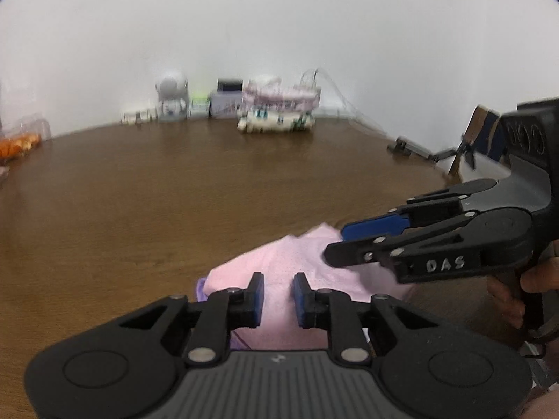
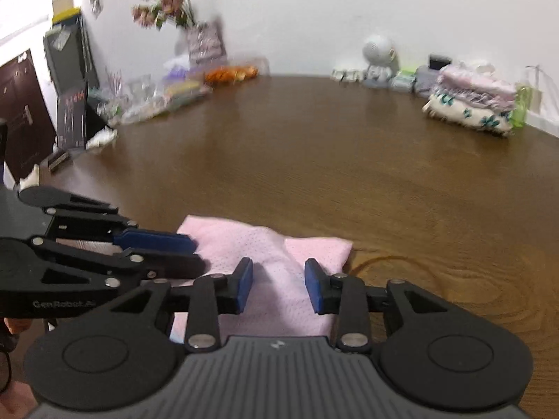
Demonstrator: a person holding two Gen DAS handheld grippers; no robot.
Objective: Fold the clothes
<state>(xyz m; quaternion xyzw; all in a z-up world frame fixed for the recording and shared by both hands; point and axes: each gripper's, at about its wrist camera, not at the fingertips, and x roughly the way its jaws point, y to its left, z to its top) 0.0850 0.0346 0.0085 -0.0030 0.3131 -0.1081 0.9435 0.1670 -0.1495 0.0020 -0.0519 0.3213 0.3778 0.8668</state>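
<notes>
A pink mesh garment (image 1: 297, 255) (image 2: 265, 244) lies folded into a small bundle on the brown wooden table (image 1: 174, 192) (image 2: 349, 157), near its front edge. My left gripper (image 1: 277, 289) (image 2: 199, 255) hovers over the bundle's left part, its blue pads a narrow gap apart with cloth showing below, not pinched. My right gripper (image 2: 278, 279) (image 1: 335, 244) stands open over the right part, a raised crease of pink cloth between its pads without touching them. A strip of purple fabric (image 1: 201, 288) peeks out under the pink at the left.
A stack of folded clothes (image 1: 279, 111) (image 2: 471, 104) sits at the back by the wall, beside a white figurine (image 1: 171, 97) (image 2: 379, 59) and small boxes. Oranges (image 2: 230, 73), packets and a flower vase (image 2: 202, 45) line the far left. A person's hand (image 1: 506, 296) holds the right gripper's handle.
</notes>
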